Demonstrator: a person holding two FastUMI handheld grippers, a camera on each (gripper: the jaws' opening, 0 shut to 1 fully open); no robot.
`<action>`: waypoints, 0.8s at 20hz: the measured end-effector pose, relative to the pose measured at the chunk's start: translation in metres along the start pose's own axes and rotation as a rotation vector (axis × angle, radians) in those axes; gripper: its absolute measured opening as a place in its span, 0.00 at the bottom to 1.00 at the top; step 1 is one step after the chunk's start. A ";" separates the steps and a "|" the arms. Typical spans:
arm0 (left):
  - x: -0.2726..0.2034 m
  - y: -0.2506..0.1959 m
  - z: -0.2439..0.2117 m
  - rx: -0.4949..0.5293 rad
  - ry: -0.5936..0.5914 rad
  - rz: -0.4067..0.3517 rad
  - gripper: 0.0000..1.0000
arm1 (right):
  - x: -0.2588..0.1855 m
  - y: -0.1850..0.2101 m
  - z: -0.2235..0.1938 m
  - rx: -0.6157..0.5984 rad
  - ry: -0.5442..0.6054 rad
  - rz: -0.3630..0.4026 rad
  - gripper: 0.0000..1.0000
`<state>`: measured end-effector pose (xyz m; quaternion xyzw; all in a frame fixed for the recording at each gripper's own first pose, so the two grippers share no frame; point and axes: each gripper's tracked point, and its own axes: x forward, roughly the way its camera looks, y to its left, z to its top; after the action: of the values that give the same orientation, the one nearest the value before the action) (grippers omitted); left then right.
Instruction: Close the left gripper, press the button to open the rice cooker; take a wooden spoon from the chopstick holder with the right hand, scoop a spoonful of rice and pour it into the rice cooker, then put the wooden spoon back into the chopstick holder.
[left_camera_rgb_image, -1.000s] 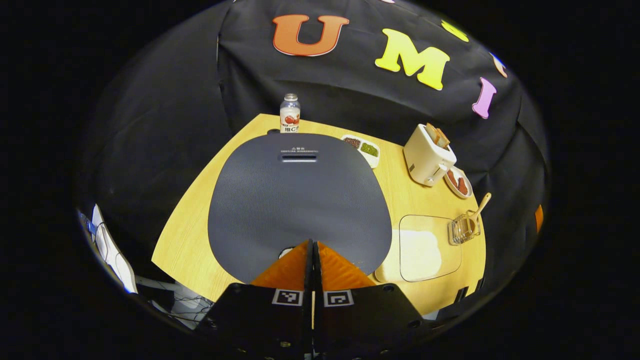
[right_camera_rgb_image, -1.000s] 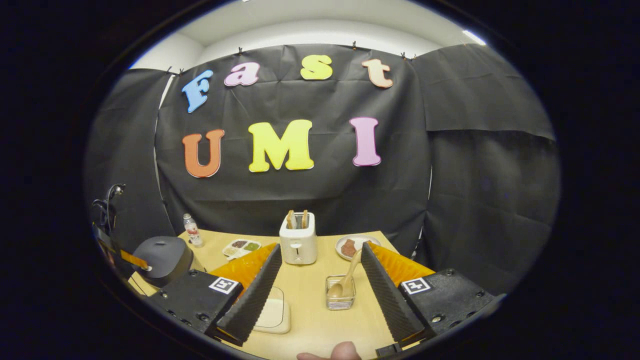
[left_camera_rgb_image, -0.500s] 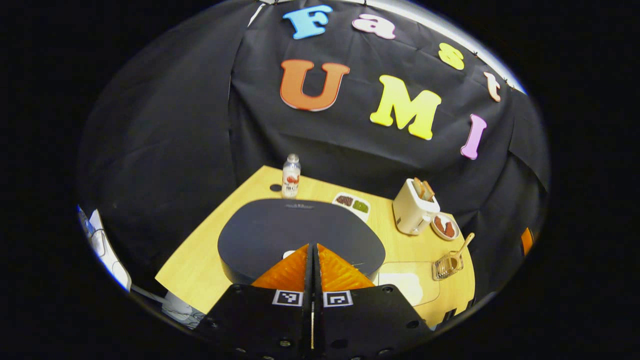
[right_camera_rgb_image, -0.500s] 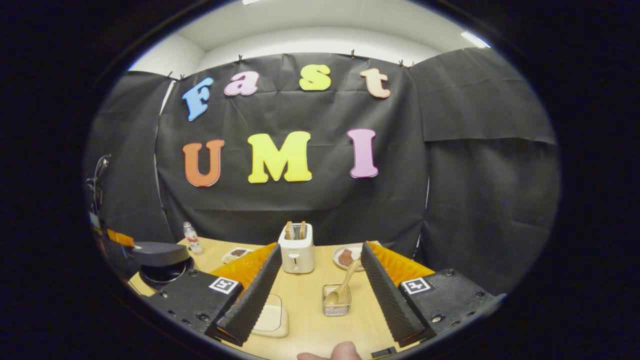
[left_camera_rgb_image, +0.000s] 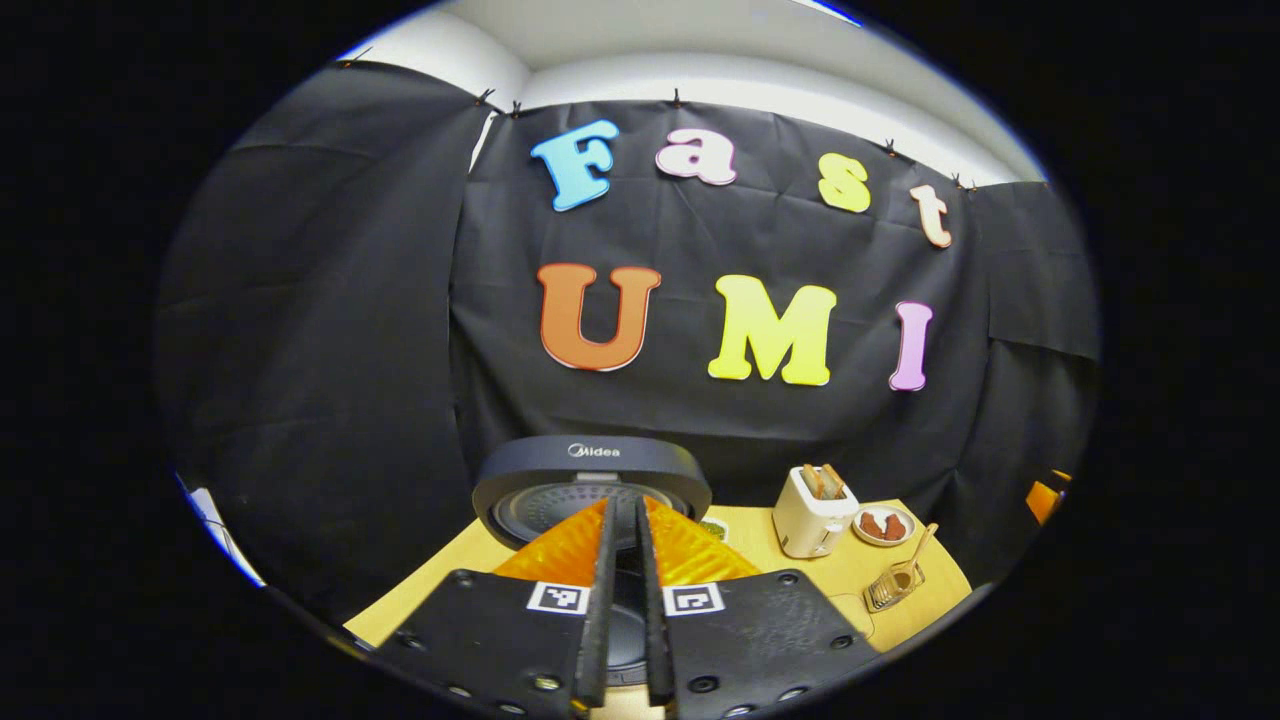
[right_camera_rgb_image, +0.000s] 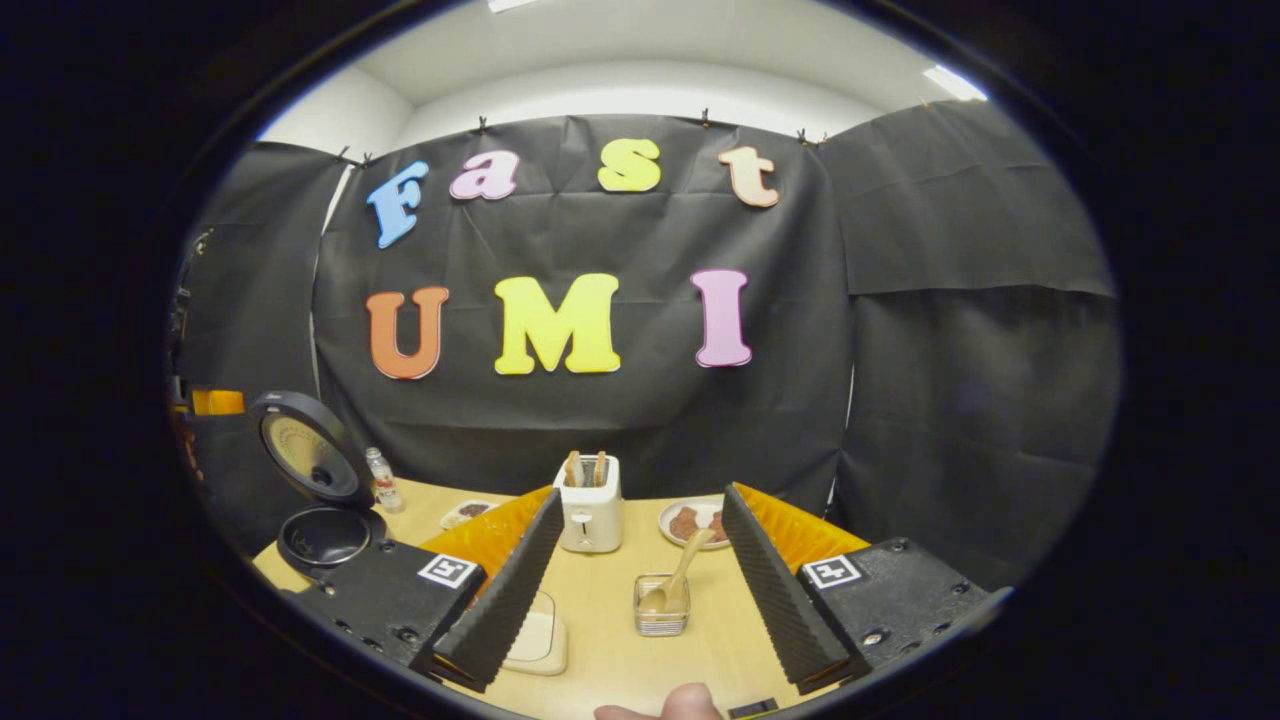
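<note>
Both grippers over wood table (right_camera_rgb_image: 610, 620): left gripper (left_camera_rgb_image: 622, 600) nearly clenched, right gripper (right_camera_rgb_image: 634, 570) released; rice cooker (right_camera_rgb_image: 318, 490) lid up.

left gripper (left_camera_rgb_image: 622, 600): black body, screws, 2 square markers | right gripper (right_camera_rgb_image: 632, 580): black body, ridged jaws, 2 markers

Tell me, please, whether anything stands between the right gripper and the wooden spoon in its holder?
Nothing visible does. The right gripper, jaws open, faces the wooden spoon in the chopstick holder across bare table; the toaster stands behind.
</note>
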<state>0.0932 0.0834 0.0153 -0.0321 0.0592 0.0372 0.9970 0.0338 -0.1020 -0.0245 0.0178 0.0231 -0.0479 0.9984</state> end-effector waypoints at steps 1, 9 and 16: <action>-0.006 -0.005 0.002 -0.003 -0.010 -0.008 0.15 | 0.000 -0.001 0.000 0.003 0.004 -0.001 1.00; -0.034 -0.021 0.005 0.023 -0.090 0.020 0.95 | 0.011 -0.018 -0.006 -0.019 0.026 0.000 1.00; -0.045 -0.055 -0.003 0.040 -0.105 0.055 0.94 | 0.051 -0.027 -0.037 -0.031 0.111 0.062 1.00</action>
<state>0.0524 0.0257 0.0211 -0.0087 0.0085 0.0652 0.9978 0.0798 -0.1327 -0.0645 0.0058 0.0783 -0.0155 0.9968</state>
